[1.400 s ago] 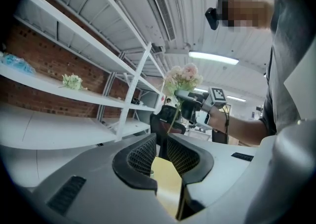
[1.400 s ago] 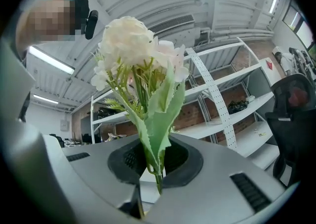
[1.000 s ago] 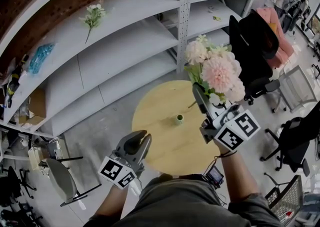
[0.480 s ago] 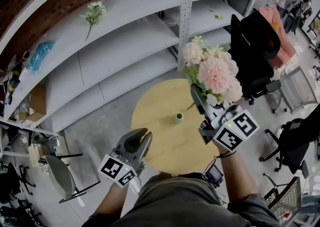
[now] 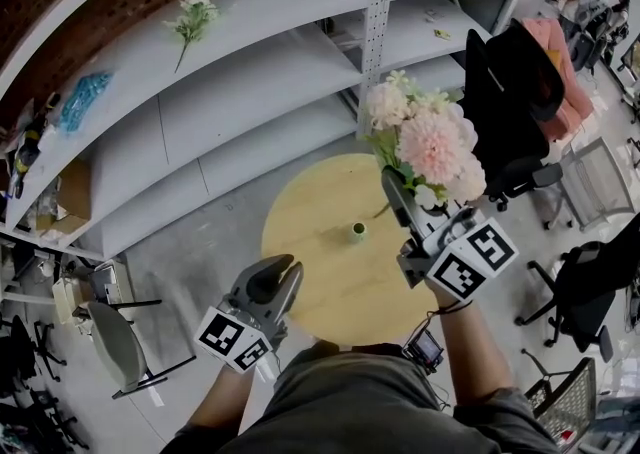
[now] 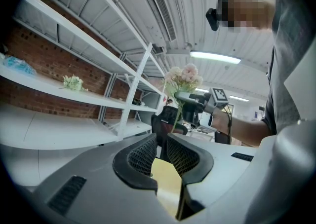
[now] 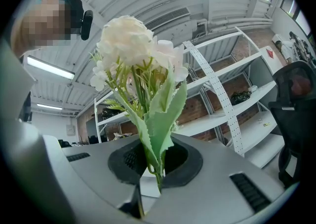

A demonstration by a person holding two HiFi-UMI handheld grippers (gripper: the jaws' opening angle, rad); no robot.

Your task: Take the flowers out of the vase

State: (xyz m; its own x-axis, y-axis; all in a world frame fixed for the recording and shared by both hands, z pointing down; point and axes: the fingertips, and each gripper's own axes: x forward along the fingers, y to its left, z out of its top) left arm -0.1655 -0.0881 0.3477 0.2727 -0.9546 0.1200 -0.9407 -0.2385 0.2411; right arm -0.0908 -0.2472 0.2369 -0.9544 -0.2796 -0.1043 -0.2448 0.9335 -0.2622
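A bunch of pink and white flowers (image 5: 430,142) is up in the air over the right side of the round wooden table (image 5: 310,277). My right gripper (image 5: 397,190) is shut on its green stems (image 7: 157,168), and the blooms (image 7: 131,40) stand above the jaws. The small green vase (image 5: 357,234) stands alone on the table, left of and below the bunch. My left gripper (image 5: 277,277) hovers at the table's near left edge, shut with nothing between its pads (image 6: 143,154). From there the flowers (image 6: 182,76) show in the distance.
Curved grey shelves (image 5: 230,92) run behind the table, with a loose flower sprig (image 5: 192,22) and a blue bundle (image 5: 78,107) on them. A white upright post (image 5: 375,32) stands just behind the bunch. A black office chair (image 5: 505,92) is at the right, and more chairs are around.
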